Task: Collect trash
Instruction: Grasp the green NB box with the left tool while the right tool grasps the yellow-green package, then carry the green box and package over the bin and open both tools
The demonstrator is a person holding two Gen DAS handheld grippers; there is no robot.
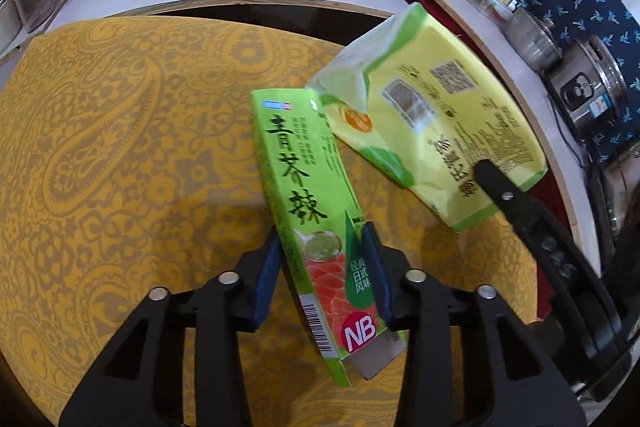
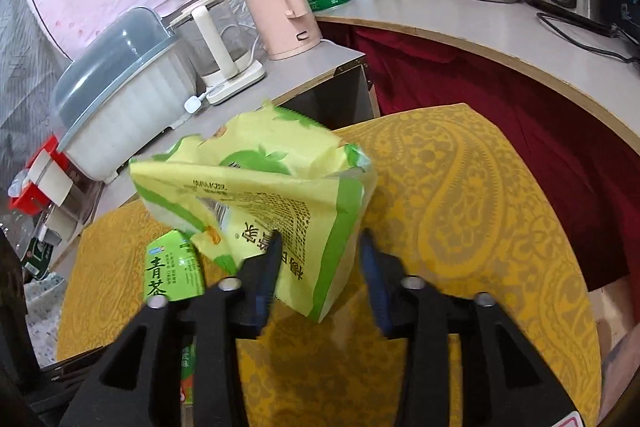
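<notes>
Gripping a green wasabi carton (image 1: 320,211) between nearly closed fingers, the left gripper (image 1: 326,247) holds it tilted above the yellow paisley surface (image 1: 120,147). Just beside it, toward the surface's far edge, the right gripper (image 2: 318,259) pinches a crumpled yellow-green snack bag (image 2: 260,187) by one corner, lifted clear.

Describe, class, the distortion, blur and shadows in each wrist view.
Left wrist view: fisheye bends the counter edge into an arc; the bag's small print is soft; the box casts a faint shadow on the cloth. Right wrist view: same curved counter, dark corners.
</notes>
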